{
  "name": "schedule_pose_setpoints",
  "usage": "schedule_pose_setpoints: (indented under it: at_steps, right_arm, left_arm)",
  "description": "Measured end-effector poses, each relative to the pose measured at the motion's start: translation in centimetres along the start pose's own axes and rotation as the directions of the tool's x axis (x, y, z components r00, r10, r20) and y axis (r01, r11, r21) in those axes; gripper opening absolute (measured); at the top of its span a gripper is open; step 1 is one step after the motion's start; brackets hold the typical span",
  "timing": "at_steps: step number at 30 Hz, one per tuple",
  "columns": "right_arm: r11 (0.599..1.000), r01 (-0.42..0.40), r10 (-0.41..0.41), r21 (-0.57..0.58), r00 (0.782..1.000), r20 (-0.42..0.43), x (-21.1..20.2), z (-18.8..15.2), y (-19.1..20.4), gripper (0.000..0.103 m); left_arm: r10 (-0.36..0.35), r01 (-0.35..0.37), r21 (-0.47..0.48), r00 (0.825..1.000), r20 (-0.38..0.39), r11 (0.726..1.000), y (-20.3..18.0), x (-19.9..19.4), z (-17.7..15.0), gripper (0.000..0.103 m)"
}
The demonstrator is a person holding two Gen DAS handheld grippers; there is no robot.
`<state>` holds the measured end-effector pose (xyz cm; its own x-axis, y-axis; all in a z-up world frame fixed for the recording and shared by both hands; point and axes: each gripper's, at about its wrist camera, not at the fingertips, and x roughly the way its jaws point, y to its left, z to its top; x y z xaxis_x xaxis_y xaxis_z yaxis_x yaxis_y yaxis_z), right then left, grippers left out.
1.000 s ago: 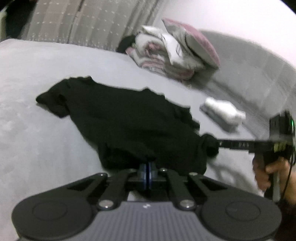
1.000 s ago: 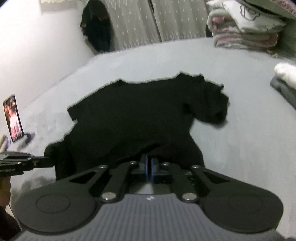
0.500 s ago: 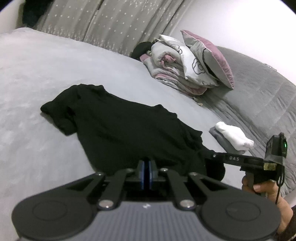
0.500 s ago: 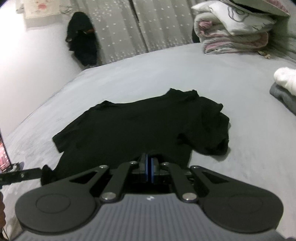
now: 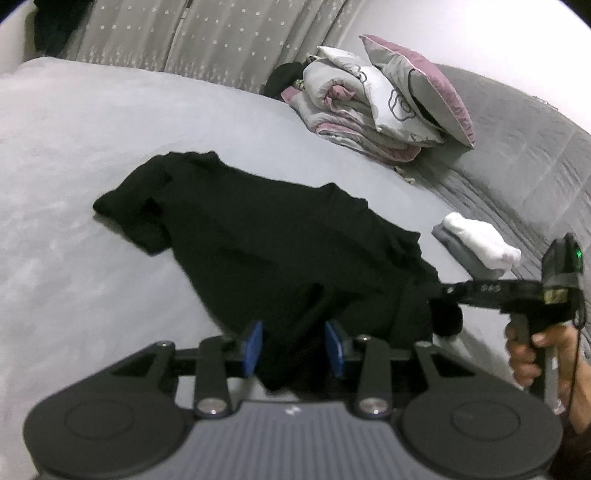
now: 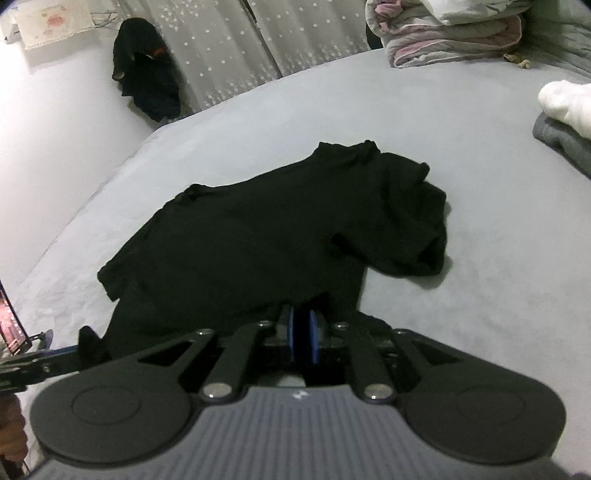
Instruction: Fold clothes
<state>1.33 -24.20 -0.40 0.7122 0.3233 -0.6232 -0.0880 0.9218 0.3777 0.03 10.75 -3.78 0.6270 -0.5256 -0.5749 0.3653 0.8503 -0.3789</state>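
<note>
Lying spread across the grey bed (image 5: 74, 155), the black T-shirt (image 5: 266, 236) has its collar toward the far curtain (image 5: 207, 33), one sleeve bunched at its left edge in the left wrist view, and its hem drawn up toward both cameras.

The left gripper (image 5: 294, 345) is opening: its blue pads (image 5: 254, 345) stand well apart, with a fold of the hem hanging loose between them and neither pad pressing on the cloth. The right gripper (image 6: 301, 338) is also opening, though only a narrow gap shows between its blue pads (image 6: 314, 336); the hem lies right at their tips, and whether any fabric sits inside that gap cannot be told. In the left wrist view the right gripper reaches in from the right edge, held by a hand (image 5: 532, 350), its tips at a dark bunch of the shirt's near corner.

Beyond the shirt, a white folded garment (image 5: 480, 240) rests on a grey folded one (image 6: 561, 140), near the quilted grey cover (image 5: 535, 155). A stack of folded bedding (image 5: 354, 114) with a pillow (image 5: 428, 85) leaning on it sits farther back. A dark garment (image 6: 147, 70) hangs beside the curtain
</note>
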Motion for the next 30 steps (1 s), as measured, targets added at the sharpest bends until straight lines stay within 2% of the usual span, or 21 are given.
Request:
schedule_pose_setpoints:
  at_steps: [5, 7, 10, 16, 19, 20, 21, 23, 29, 30]
  right_arm:
    - [1.0, -0.015, 0.015, 0.013, 1.0, 0.001, -1.4, -0.2, -0.4, 0.014]
    - [1.0, -0.022, 0.022, 0.009, 1.0, -0.002, -1.9, -0.4, -0.4, 0.014]
    - [0.999, -0.022, 0.021, -0.037, 0.999, -0.027, -1.8, -0.9, 0.2, 0.014]
    - [0.983, 0.042, -0.055, -0.181, 0.996, -0.068, -0.9, -2.6, 1.4, 0.015]
    - [0.966, 0.064, -0.081, -0.252, 0.995, -0.058, -0.9, -3.2, 2.1, 0.017]
    - [0.961, 0.07, -0.088, -0.267, 0.995, -0.054, -0.9, -3.3, 2.2, 0.022]
    - [0.956, 0.076, -0.094, -0.282, 0.994, -0.049, -1.0, -3.4, 2.3, 0.033]
    - [0.947, 0.089, -0.104, -0.307, 0.994, -0.033, -1.0, -3.7, 2.5, 0.04]
    - [0.926, 0.13, -0.141, -0.355, 0.99, -0.005, -0.2, -4.1, 2.7, 0.04]
    - [0.922, 0.135, -0.146, -0.363, 0.989, -0.003, 0.0, -4.1, 2.8, 0.037]
  left_arm:
    - [-0.006, 0.006, 0.005, 0.999, -0.032, 1.0, -0.4, 1.2, -0.9, 0.033]
    - [0.001, 0.0, 0.016, 0.999, -0.038, 1.0, -0.9, 1.6, -1.1, 0.02]
    - [0.007, -0.006, 0.021, 0.999, -0.034, 1.0, -1.4, 1.6, -1.2, 0.01]
    - [0.024, -0.024, 0.015, 1.0, -0.011, 1.0, -1.7, 1.0, -1.2, 0.008]
    - [0.028, -0.028, 0.012, 1.0, -0.011, 1.0, -1.6, 0.9, -1.3, 0.008]
    - [0.03, -0.03, 0.012, 0.999, -0.013, 0.999, -1.6, 0.8, -1.3, 0.008]
    - [0.03, -0.03, 0.012, 0.999, -0.014, 0.999, -1.6, 0.9, -1.4, 0.008]
    - [0.031, -0.03, 0.012, 0.999, -0.017, 0.999, -1.5, 0.9, -1.4, 0.008]
    - [0.024, -0.024, 0.01, 1.0, -0.014, 1.0, -1.6, 1.0, -1.4, 0.007]
    - [0.026, -0.026, 0.01, 1.0, -0.013, 1.0, -1.6, 1.0, -1.4, 0.007]
